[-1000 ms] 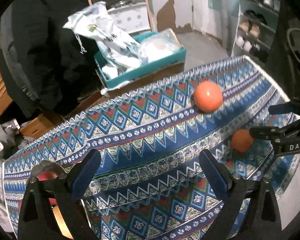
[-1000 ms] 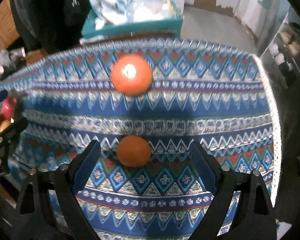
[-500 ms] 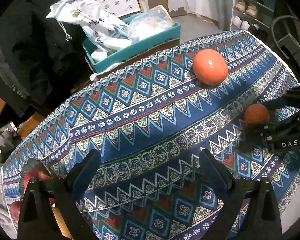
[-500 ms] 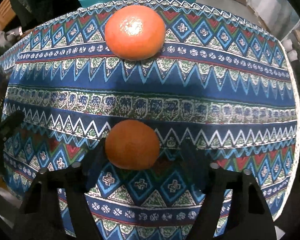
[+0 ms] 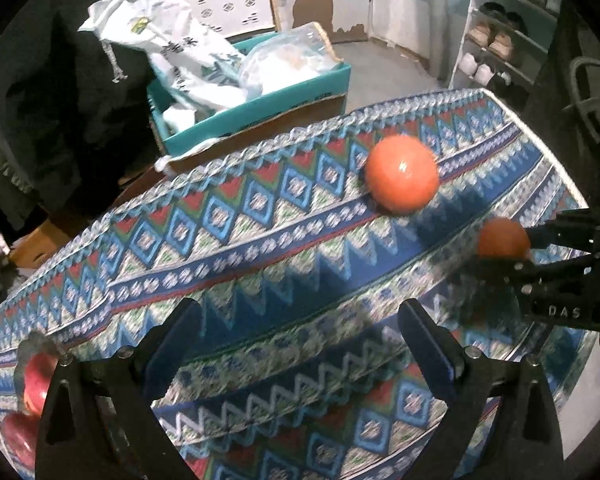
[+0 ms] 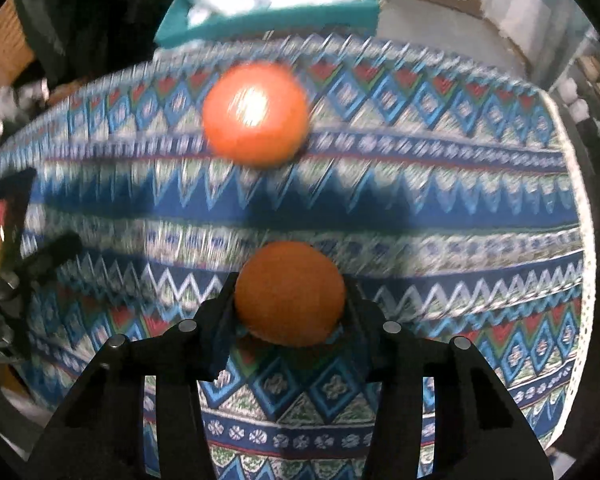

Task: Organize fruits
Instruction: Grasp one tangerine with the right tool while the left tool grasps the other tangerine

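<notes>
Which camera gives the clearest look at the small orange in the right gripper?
The right wrist view: the small orange sits large and central between the right gripper fingers. The left wrist view shows it only small, at the right edge, partly hidden by that gripper.

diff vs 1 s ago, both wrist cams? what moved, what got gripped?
The right gripper advanced onto the small orange and closed; its fingers now clamp the fruit on both sides. The left gripper stayed open and holds nothing. The large orange kept its place on the patterned tablecloth, as did the red apples at its left end.
</notes>
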Motion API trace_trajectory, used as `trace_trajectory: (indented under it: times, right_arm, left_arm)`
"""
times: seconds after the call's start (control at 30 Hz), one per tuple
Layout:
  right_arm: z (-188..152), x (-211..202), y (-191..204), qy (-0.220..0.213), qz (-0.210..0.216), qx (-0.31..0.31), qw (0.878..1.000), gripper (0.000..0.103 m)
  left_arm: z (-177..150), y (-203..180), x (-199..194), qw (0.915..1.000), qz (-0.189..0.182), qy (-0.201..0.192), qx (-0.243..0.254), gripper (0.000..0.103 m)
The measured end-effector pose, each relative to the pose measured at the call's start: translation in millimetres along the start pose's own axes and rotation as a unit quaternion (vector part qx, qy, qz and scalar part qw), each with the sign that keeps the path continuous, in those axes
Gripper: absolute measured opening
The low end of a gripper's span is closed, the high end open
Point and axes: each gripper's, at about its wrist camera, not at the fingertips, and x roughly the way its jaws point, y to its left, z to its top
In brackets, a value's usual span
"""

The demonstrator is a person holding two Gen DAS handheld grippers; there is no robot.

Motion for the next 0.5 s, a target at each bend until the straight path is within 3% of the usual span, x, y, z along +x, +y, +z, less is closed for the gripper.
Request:
trace_trajectory:
  times: [0.23, 0.5]
  right_arm:
    - [26, -37, -38, -0.067, -0.002, 0.062, 0.996, 0.047]
    - [38, -44, -71, -0.088, -0.022, 0.093, 0.992, 0.047]
  left_arm:
    - [36, -14, 11, 0.9992, -0.038, -0.002, -0.014, 0.1]
    - [71, -38, 40, 0.9982, -0.059, 0.006, -0.004, 0.1]
